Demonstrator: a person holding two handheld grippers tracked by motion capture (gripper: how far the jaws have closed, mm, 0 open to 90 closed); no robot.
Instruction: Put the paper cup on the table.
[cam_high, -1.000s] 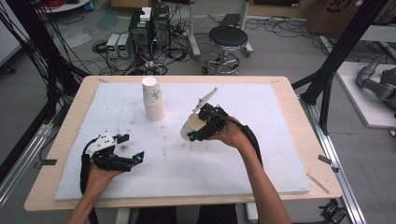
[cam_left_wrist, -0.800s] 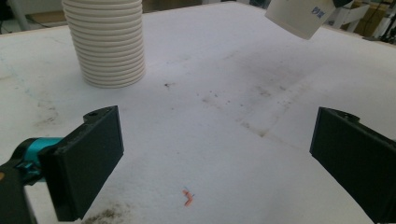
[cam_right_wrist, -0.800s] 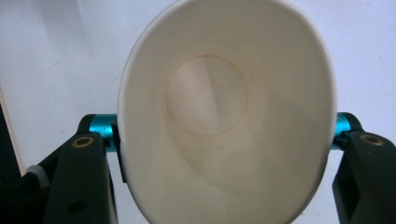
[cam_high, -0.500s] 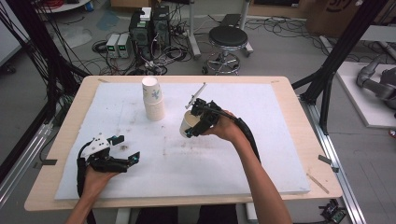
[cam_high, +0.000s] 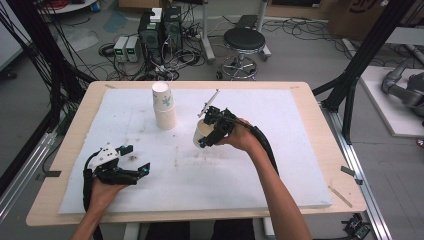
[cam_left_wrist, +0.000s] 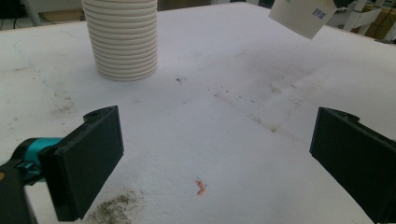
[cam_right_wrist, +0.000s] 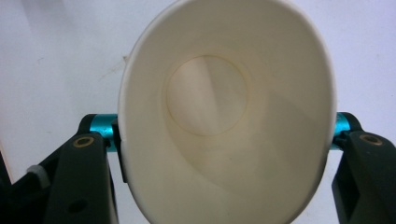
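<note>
Grey concrete floor (cam_high: 300, 55); black stool (cam_high: 244, 40); tangled cables (cam_high: 165, 65); electronics boxes (cam_high: 161, 27); black frame struts (cam_high: 372, 47).

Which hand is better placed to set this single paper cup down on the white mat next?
Right. The right gripper is shut on the paper cup, held above the white mat beside the cup stack. The left gripper sits open near the mat's front left, apart from both.

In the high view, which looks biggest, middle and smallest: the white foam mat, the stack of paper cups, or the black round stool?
1. White foam mat
2. Black round stool, though it stands farther away
3. Stack of white paper cups
</note>
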